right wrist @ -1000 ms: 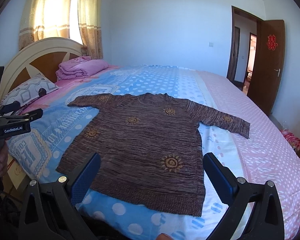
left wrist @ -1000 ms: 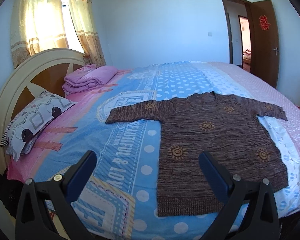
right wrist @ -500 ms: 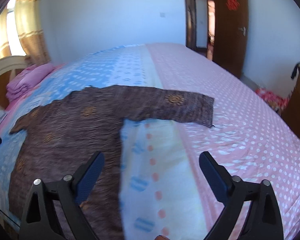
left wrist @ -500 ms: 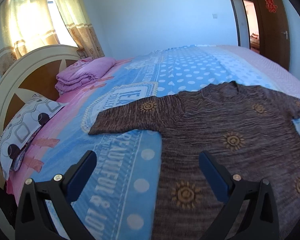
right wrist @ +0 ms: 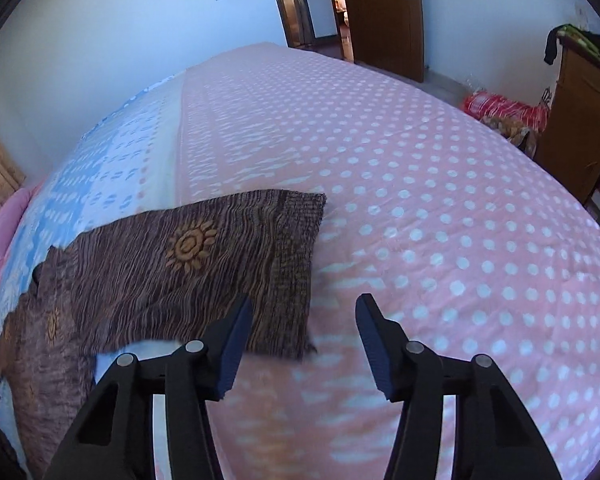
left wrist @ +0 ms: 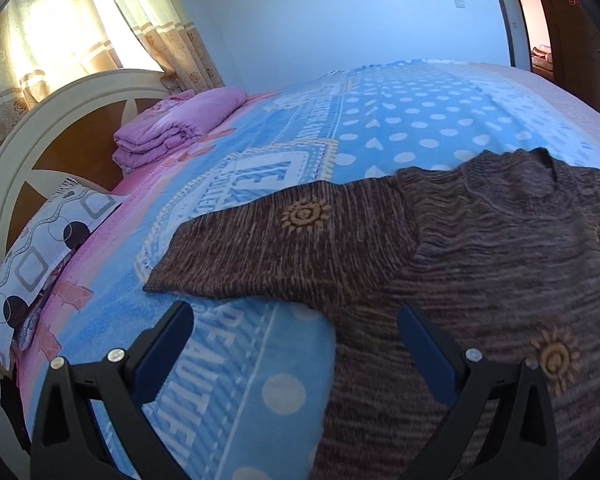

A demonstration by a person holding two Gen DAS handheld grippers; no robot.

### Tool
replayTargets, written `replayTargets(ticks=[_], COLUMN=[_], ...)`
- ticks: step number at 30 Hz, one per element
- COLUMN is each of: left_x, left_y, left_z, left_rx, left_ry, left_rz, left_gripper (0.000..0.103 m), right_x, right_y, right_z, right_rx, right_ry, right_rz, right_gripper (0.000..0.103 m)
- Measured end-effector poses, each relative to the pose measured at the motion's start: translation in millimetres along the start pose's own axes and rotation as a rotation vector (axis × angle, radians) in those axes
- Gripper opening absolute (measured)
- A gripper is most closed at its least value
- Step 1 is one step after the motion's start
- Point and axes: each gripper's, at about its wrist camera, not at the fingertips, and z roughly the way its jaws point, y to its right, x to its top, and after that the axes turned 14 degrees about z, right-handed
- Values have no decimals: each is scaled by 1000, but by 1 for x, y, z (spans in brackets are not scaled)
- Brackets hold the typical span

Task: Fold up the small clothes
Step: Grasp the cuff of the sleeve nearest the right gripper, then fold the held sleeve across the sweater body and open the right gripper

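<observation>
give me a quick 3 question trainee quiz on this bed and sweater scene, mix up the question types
1. True or false: the brown sweater is already folded in half.
2. Multiple choice: what lies by the headboard? A) folded pink blanket B) laptop C) shoes
3. Fill in: the right gripper hovers near the sweater's ____ end.

Key:
1. False; it lies flat, sleeves spread.
2. A; the folded pink blanket lies beside a patterned pillow.
3. Sleeve; the jaws have just been closing, nothing pinched yet. The left gripper is open too.

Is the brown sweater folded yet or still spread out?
Spread out. The sweater lies flat on the bed, both sleeves stretched straight out sideways, nothing doubled over.
</observation>
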Motion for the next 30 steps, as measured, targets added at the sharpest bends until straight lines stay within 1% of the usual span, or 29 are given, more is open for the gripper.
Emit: replayTargets(ticks=[3, 4, 5, 7, 8, 9, 10, 14, 17, 20, 24, 27, 30], left_x=[8, 12, 13, 14, 14, 14, 13, 7, 3, 2, 0, -1, -3], left_y=[4, 6, 7, 9, 10, 11, 11, 9, 2, -2, -6, -7, -6], left_z=[11, 16, 20, 29, 32, 35, 39, 48, 53, 51, 49, 53, 49], left_rx=[-2, -7, -15, -29, -40, -51, -65, -96, -130, -148, -174, -204, -221], left_ry=[-9, -16, -22, -40, -48, -53, -60, -71, -74, -59, -33, -33, -9], left_rz=[-3, -6, -9, -19, -24, -28, -33, -58, -105, -133, -161, -168, -163], left_gripper=[103, 103, 103, 103, 103, 103, 103, 103, 103, 103, 103, 103, 103], right_x=[8, 9, 11, 11, 11, 13, 14, 22, 30, 35, 34, 26, 13], right_y=[-6, -6, -7, -10, -13, -17, -21, -38, -56, -78, -125, -164, -201], right_z=[16, 22, 31, 39, 39, 39, 38, 25, 5, -18, -53, -73, -87], right_rx=[-12, -19, -25, -46, -42, -29, -24, -30, -6, 12, 60, 87, 105], right_ry=[-28, -37, -56, -58, -57, -65, -71, -39, -3, 36, 79, 98, 107], right_rz=[7, 14, 20, 11, 6, 3, 0, -49, -65, -104, -180, -253, -325], right_gripper=[54, 44, 30, 20, 10, 6, 6, 5, 5, 5, 5, 5, 5])
